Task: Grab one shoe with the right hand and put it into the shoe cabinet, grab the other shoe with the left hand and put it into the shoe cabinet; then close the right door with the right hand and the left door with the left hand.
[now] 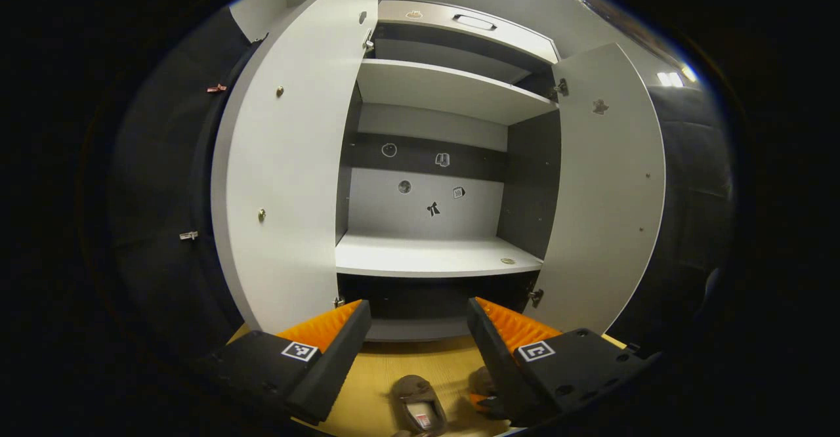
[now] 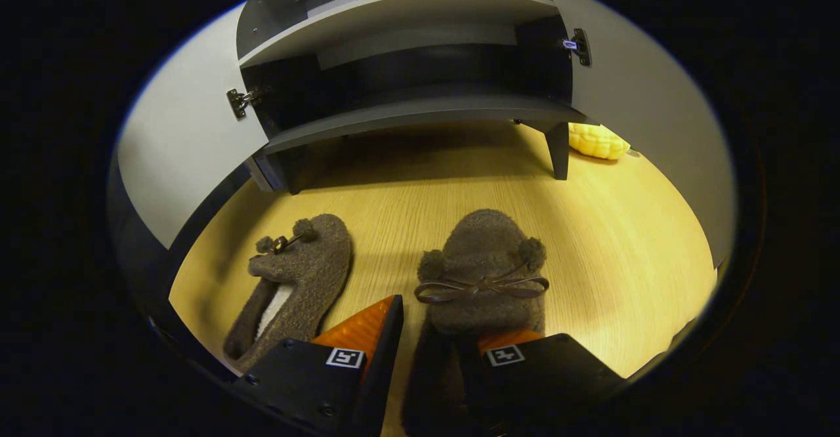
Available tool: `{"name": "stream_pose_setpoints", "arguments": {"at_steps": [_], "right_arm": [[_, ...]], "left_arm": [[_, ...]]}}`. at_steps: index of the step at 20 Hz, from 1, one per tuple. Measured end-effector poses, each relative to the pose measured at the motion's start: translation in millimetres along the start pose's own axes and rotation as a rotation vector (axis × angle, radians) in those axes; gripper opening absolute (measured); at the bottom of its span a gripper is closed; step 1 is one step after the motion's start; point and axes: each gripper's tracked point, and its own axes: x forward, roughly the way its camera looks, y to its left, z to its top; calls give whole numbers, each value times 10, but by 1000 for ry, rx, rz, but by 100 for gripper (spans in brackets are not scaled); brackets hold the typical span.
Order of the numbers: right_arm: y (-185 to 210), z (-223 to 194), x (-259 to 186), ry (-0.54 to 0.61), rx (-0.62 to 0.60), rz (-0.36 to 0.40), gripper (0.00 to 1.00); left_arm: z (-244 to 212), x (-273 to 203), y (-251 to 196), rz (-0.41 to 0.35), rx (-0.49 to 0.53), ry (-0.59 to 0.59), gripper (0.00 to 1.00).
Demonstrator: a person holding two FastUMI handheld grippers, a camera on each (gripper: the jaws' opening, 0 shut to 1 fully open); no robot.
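Right gripper [image 2: 430, 358] is straddling the right slipper [image 2: 482, 273], fingers apart and lining up for the grab; left gripper [image 1: 417, 338] is hanging open, facing the shoe cabinet [image 1: 433, 253]

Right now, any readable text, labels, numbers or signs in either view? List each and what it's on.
No text reads clearly enough to quote.
Stickers on the shoe cabinet's back panel: small pictures or icons, too small to read.
Label inside a shoe in the left gripper view: too blurred to read.
Square black-and-white markers on the grippers: coded patterns, no words.
Shoes in the right gripper view: no lettering visible.
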Motion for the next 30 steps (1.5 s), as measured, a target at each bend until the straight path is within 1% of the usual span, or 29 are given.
{"name": "stream_pose_setpoints", "arguments": {"at_steps": [1, 4, 5, 6, 7, 8, 11, 12, 13, 14, 17, 19, 21, 22, 25, 27, 30], "right_arm": [[6, -18, 18, 6, 0, 2, 52], [7, -15, 38, 14, -14, 5, 52], [-19, -17, 55, 12, -15, -8, 47], [-114, 26, -36, -6, -13, -41, 52], [-93, 33, 41, 5, 3, -31, 8], [-79, 3, 80, 16, 5, -22, 20], [-74, 2, 72, 28, -37, -9, 21], [-108, -1, 91, 17, -54, -20, 21], [-88, 30, 6, 23, -62, -19, 5], [-78, 15, 76, 23, -66, -11, 5], [-95, 8, 47, 33, -82, -2, 5], [-104, 26, -40, 35, -102, 1, 5], [-53, 151, -205, 18, -84, 28, 5], [-38, 268, -321, 1, -79, 37, 5], [-24, 687, -707, -57, -119, 49, 5], [35, 1079, -982, -112, -120, 69, 5], [109, 1759, -1320, -213, -145, 69, 5]], "left_arm": [[-8, 23, -2, -1, -1, 2, 94], [-43, 55, -10, -3, -13, 7, 94], [-52, 66, -14, -5, -17, 10, 94], [-61, 73, -22, -5, -20, 11, 94], [-57, 78, -24, -4, -19, 11, 94], [-52, 80, -23, -2, -18, 9, 94], [-58, 80, -11, 4, -17, 14, 94], [-73, 75, -10, 5, -19, 15, 94], [-78, 65, -9, 7, -20, 16, 94], [-61, 66, 1, 10, -20, 16, 94], [-61, 40, 10, 16, -21, 17, 94], [-54, 6, -1, 16, -21, 16, 94], [-24, -28, -7, 16, -14, 11, 94], [-16, -47, -10, 15, -11, 11, 94], [5, -137, -11, 10, -12, 16, 94], [3, -223, -17, 6, -23, 22, 94], [-38, -346, -26, 2, -45, 36, 94]]}}
